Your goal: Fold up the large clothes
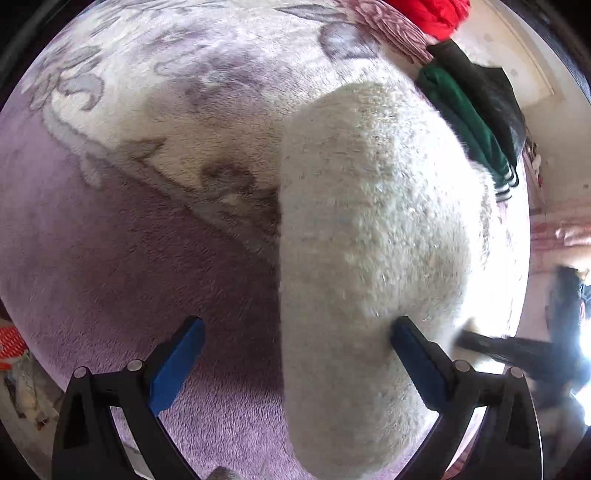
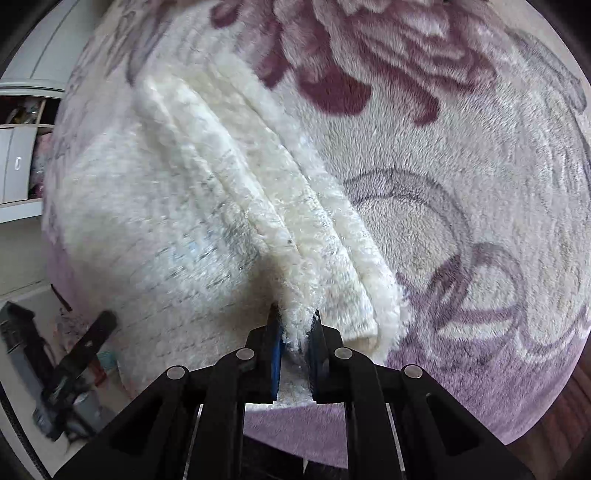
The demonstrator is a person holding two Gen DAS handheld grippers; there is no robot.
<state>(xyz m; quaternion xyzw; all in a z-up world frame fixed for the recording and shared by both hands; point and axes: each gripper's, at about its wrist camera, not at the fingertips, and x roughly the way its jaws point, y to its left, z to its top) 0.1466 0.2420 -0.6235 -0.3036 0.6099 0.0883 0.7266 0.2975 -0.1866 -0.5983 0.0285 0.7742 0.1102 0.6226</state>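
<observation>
Two grippers work over one white fleecy garment (image 1: 369, 229) spread on a plush blanket (image 1: 110, 258) of lilac with a grey and plum flower pattern; the garment serves as the landmark throughout.

Left wrist view: the left gripper (image 1: 295, 354) has its blue-padded fingers (image 1: 177, 365) spread wide. One finger hangs over bare blanket to the left of the garment, the other lies against the garment's surface near its lower right; a thick rounded fold of the garment runs down between them, and I cannot tell whether the pads press on it. Beyond the garment's upper right edge lie a green garment (image 1: 465, 122) with striped cuffs, a black one (image 1: 491, 92) just beside it, and a red one (image 1: 432, 18) further up. At the garment's lower right a dark, blurred shape crosses the bright edge; what it is cannot be told.

Right wrist view: the right gripper (image 2: 295, 332) is pressed nearly together, pinching a bunched edge of the white garment (image 2: 166, 221), with fluff pushing out between the blue pads (image 2: 275, 354). From that pinch, ridged folds run up and to the left. The blanket (image 2: 461, 184) lies bare to the garment's right. A white cabinet (image 2: 18, 162) stands well off to the garment's left.
</observation>
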